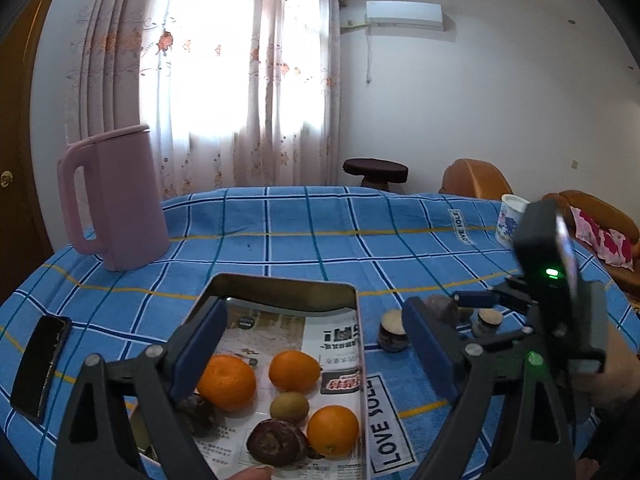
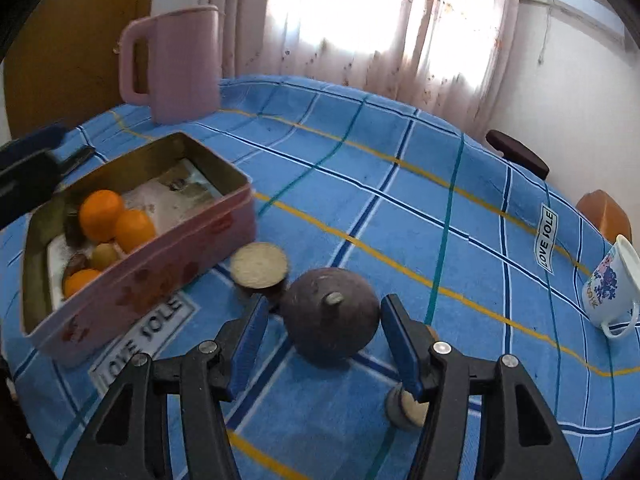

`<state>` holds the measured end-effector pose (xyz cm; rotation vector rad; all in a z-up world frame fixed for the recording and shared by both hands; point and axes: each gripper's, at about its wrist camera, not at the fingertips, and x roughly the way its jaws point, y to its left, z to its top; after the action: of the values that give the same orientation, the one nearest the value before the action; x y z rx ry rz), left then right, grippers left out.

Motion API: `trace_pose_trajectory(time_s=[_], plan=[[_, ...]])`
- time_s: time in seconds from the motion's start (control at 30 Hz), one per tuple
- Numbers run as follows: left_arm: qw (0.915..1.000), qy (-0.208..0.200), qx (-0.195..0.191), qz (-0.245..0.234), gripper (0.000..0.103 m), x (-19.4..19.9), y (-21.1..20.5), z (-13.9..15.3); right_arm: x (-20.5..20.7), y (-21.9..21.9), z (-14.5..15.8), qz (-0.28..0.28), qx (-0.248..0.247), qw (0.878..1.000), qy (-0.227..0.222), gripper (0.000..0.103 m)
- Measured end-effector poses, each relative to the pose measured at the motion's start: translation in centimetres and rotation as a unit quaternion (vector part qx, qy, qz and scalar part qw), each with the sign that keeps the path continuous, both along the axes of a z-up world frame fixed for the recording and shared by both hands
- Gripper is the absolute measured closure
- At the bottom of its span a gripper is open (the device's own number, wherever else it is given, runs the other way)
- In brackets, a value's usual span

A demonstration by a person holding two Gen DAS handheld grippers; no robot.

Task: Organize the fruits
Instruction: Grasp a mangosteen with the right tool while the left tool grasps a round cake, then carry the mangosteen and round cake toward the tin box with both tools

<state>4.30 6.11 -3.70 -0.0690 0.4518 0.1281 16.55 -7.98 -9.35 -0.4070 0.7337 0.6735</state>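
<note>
A pink metal tin (image 2: 168,268) lined with newspaper holds three oranges (image 1: 226,382), a small green kiwi (image 1: 289,406) and dark purple fruits (image 1: 277,442); it also shows in the left wrist view (image 1: 280,286). My left gripper (image 1: 316,348) is open and empty above the tin. A dark purple round fruit (image 2: 330,316) with a short stem lies on the blue checked cloth. My right gripper (image 2: 326,346) is open, its pads on either side of that fruit, not touching it. A cut purple fruit half (image 2: 260,270) lies beside the tin. Another cut piece (image 2: 404,406) lies by the right finger.
A pink jug (image 1: 116,196) stands at the back left of the table. A black phone (image 1: 40,368) lies at the left edge. A white patterned cup (image 2: 612,288) stands at the right. A stool (image 1: 376,170) and orange chairs (image 1: 472,178) stand beyond the table.
</note>
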Motion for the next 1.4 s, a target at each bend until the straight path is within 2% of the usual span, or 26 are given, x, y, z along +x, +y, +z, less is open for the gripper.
trace_pose_trajectory(time_s=[0.17, 0.4, 0.57, 0.73, 0.9, 1.0, 1.07, 1.13, 1.23, 1.4], plan=[[0.9999, 0.0, 0.005, -0.011, 0.011, 0.3, -0.9, 0.2, -0.6, -1.2, 0.4, -0.013, 0.016, 1.0, -0.021, 0.05], [0.9988, 0.006, 0.028, -0.04, 0.012, 1.7, -4.1, 0.6, -1.9, -5.3, 3.1, -0.051, 0.085, 0.993, -0.063, 0.05], [0.997, 0.024, 0.015, -0.073, 0.012, 3.4, -6.7, 0.3, -1.7, -10.0, 4.9, -0.112, 0.112, 0.984, -0.08, 0.049], [0.9927, 0.058, 0.007, -0.106, 0.014, 6.0, -10.5, -1.2, -1.1, -14.1, 4.4, -0.18, 0.118, 0.973, -0.085, 0.049], [0.9848, 0.101, 0.006, -0.141, 0.022, 8.3, -14.0, -3.1, -0.6, -15.7, 3.4, -0.208, 0.128, 0.967, -0.076, 0.049], [0.98, 0.126, 0.005, -0.154, 0.032, 9.5, -15.2, -4.1, -0.3, -16.0, 3.1, -0.213, 0.132, 0.966, -0.072, 0.049], [0.9774, 0.139, 0.003, -0.159, 0.043, 10.2, -15.6, -4.6, -0.4, -15.9, 2.8, -0.213, 0.133, 0.965, -0.07, 0.049], [0.9737, 0.159, -0.002, -0.163, 0.048, 11.1, -15.9, -5.2, -0.4, -15.9, 2.8, -0.212, 0.136, 0.965, -0.069, 0.049], [0.9708, 0.169, -0.008, -0.17, 0.067, 11.5, -16.1, -5.5, -0.3, -15.9, 2.7, -0.208, 0.135, 0.966, -0.07, 0.049], [0.9717, 0.155, -0.005, -0.178, 0.067, 10.7, -16.2, -5.2, -0.5, -16.2, 2.6, -0.202, 0.145, 0.966, -0.072, 0.049]])
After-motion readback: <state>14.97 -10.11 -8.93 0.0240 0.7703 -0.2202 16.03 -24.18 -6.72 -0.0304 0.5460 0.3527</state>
